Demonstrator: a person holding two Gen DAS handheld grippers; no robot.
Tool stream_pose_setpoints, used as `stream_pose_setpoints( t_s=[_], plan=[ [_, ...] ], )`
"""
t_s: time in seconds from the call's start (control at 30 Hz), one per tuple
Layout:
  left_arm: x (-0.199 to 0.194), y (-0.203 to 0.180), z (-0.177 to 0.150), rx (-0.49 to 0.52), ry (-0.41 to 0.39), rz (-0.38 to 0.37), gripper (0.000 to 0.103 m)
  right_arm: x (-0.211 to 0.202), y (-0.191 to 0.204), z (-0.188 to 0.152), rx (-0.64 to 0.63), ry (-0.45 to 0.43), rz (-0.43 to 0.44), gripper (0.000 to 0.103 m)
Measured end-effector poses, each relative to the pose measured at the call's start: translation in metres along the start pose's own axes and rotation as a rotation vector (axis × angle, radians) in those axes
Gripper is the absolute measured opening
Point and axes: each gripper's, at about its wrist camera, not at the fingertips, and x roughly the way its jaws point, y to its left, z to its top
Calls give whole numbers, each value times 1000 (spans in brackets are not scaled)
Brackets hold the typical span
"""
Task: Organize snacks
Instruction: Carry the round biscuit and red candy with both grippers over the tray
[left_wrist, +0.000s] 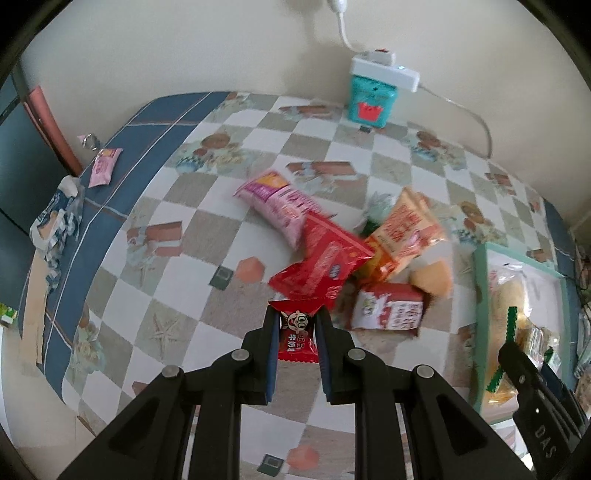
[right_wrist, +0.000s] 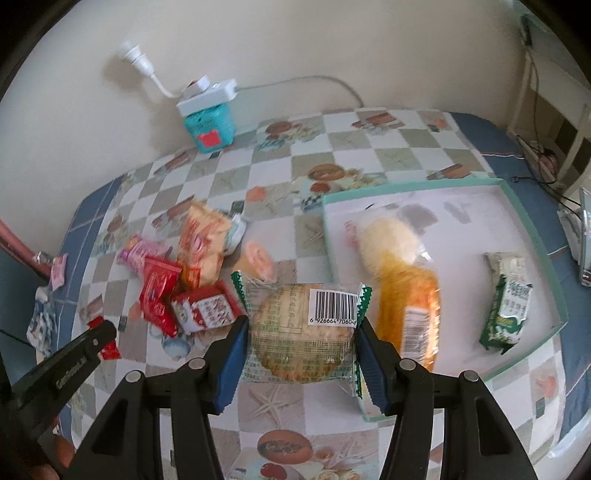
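Note:
My left gripper is shut on a small red candy packet, held above the checkered tablecloth near a pile of snack packets. My right gripper is shut on a clear, green-edged packet with a round biscuit, just left of the shallow green-rimmed tray. The tray holds a yellow bread packet and a green packet. The pile also shows in the right wrist view, and the left gripper at lower left.
A teal box with a white power strip on top stands at the table's back by the wall. A pink packet and crumpled wrappers lie on the blue left border. The right gripper shows over the tray.

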Motion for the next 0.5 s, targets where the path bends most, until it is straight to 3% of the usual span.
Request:
stream_pose_setpoints(
  t_s=[0.3, 0.5],
  plan=[
    [-18, -56, 6, 94, -45, -43, 20, -6, -38, 19, 95, -39, -55, 59],
    [-27, -101, 12, 150, -70, -87, 20, -10, -80, 32, 157, -70, -180, 59]
  ],
)
